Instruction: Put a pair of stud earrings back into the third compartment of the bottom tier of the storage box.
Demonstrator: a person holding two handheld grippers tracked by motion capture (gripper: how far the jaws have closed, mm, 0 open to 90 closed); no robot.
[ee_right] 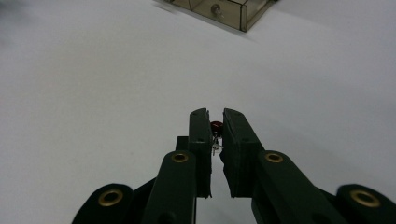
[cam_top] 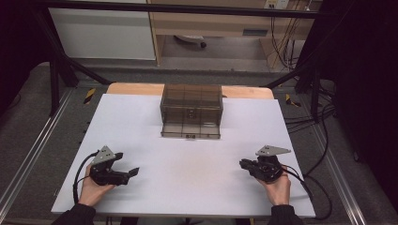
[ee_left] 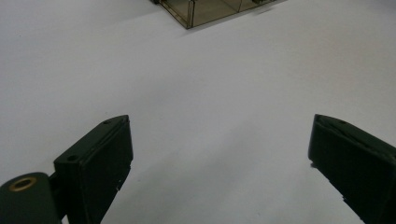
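Observation:
A smoky, see-through drawer box [cam_top: 191,105] stands at the far middle of the white table [cam_top: 187,173], with its lowest drawer [cam_top: 190,130] pulled out toward me. My left gripper [cam_top: 126,164] rests near the front left, its jaws wide apart over bare table [ee_left: 219,140] with nothing between them. At the front right, my right gripper [cam_top: 241,163] is shut on a small red part with thin metal legs [ee_right: 216,127], pinched between the pads [ee_right: 215,114]. The box corner [ee_left: 205,9] lies far ahead of the left jaws. The drawer with its knob [ee_right: 215,8] lies far ahead of the right jaws.
A wooden strip [cam_top: 136,88] runs along the far edge behind the box. Black frame bars [cam_top: 56,61] and cables [cam_top: 319,122] flank the table. A cable [cam_top: 77,176] trails from the left gripper.

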